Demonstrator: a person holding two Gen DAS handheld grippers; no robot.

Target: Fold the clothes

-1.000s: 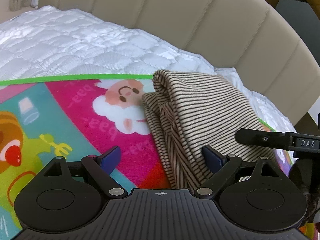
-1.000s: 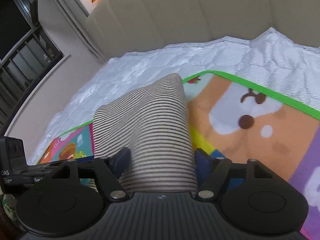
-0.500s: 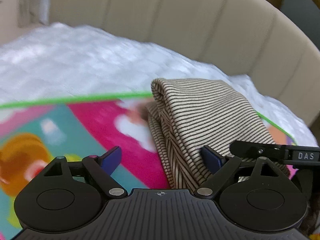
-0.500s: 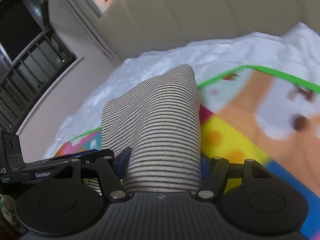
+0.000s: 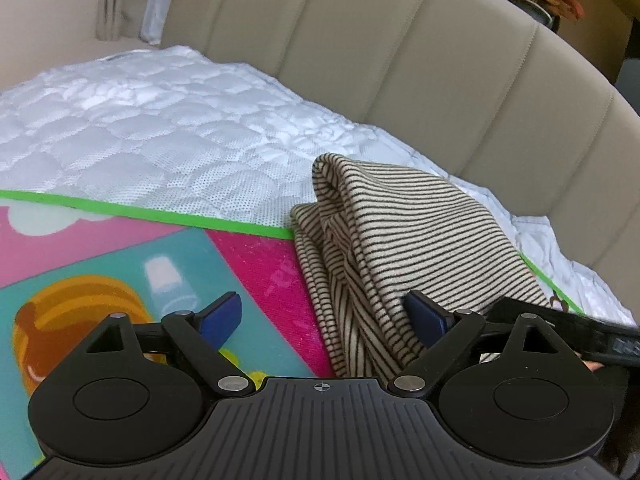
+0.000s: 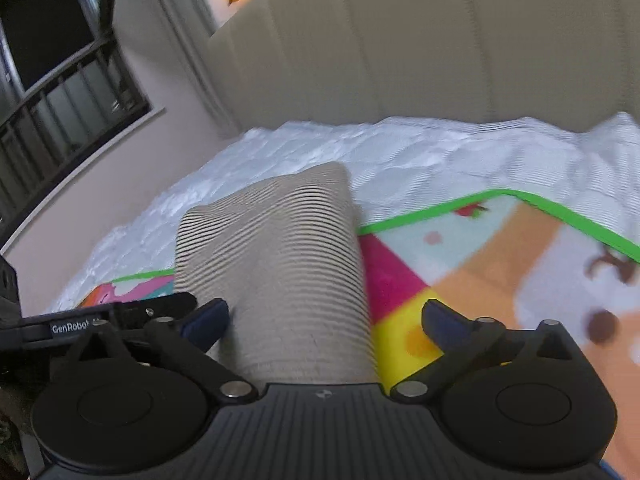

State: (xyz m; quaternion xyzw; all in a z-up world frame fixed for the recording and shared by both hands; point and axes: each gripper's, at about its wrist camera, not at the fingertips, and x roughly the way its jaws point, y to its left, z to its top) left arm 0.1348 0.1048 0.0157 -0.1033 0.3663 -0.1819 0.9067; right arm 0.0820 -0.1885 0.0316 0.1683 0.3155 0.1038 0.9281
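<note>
A folded beige garment with thin dark stripes (image 5: 400, 240) lies on a colourful play mat (image 5: 120, 264) on the bed. My left gripper (image 5: 324, 320) is open, jaws wide; the garment's left edge lies between them, against the right fingertip (image 5: 424, 316). In the right wrist view the same garment (image 6: 280, 272) sits between the spread jaws of my right gripper (image 6: 324, 320), which is open; the cloth is near the left fingertip (image 6: 204, 320) and apart from the right one. The other gripper's body shows at each view's edge.
The mat (image 6: 500, 272) has a green border and lies on a white quilted mattress cover (image 5: 160, 132). A beige padded headboard (image 5: 400, 60) curves around the bed. A dark railing and window (image 6: 60, 100) are left of the bed.
My right gripper has opened: its jaws were tight on the striped garment and now stand wide apart. Both views shifted, the left one toward the mat's green edge.
</note>
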